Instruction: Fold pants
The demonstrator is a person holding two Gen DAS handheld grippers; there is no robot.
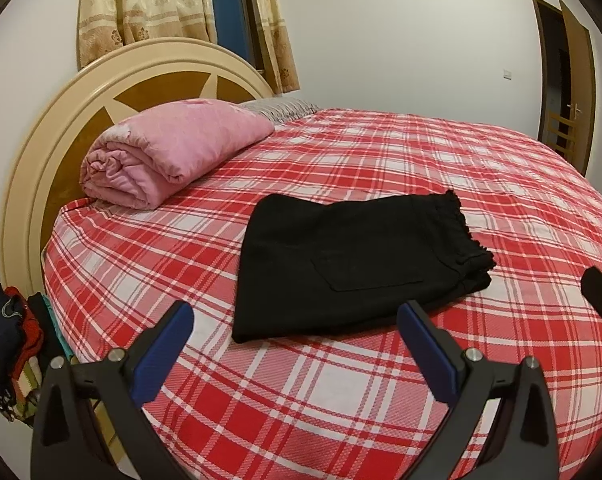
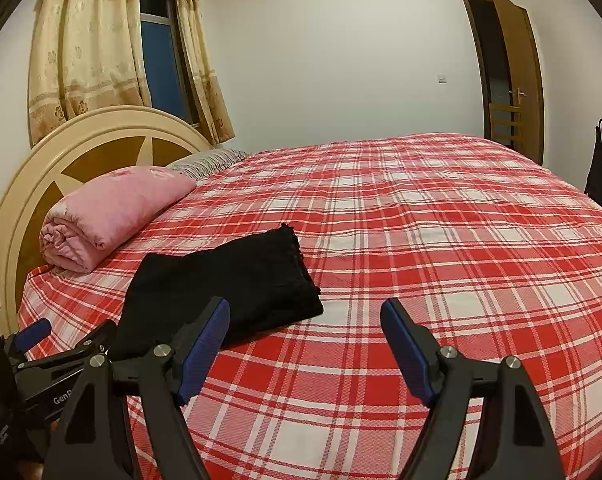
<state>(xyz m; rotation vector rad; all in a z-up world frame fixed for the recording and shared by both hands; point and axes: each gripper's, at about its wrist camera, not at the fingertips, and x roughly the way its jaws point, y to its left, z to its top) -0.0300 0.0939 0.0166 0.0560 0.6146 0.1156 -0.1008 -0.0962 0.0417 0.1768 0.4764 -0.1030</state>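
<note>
The black pants (image 1: pixel 353 260) lie folded into a compact rectangle on the red plaid bed (image 1: pixel 301 392), back pocket up, frayed hems at the right end. My left gripper (image 1: pixel 295 316) hovers open just short of their near edge, nothing between its blue pads (image 1: pixel 169 352). In the right wrist view the pants (image 2: pixel 229 284) lie left of centre. My right gripper (image 2: pixel 305 312) stands open over bare plaid (image 2: pixel 421 248) to their right, empty. The left gripper's blue pad (image 2: pixel 33 334) shows at the lower left there.
A rolled pink blanket (image 1: pixel 173 148) lies by the round headboard (image 1: pixel 37 168), a striped pillow (image 1: pixel 277 108) behind it. Clothes (image 1: pixel 9 340) hang at the bed's left side. Curtains (image 2: pixel 89 52), a window and an open door (image 2: pixel 509 72) line the far walls.
</note>
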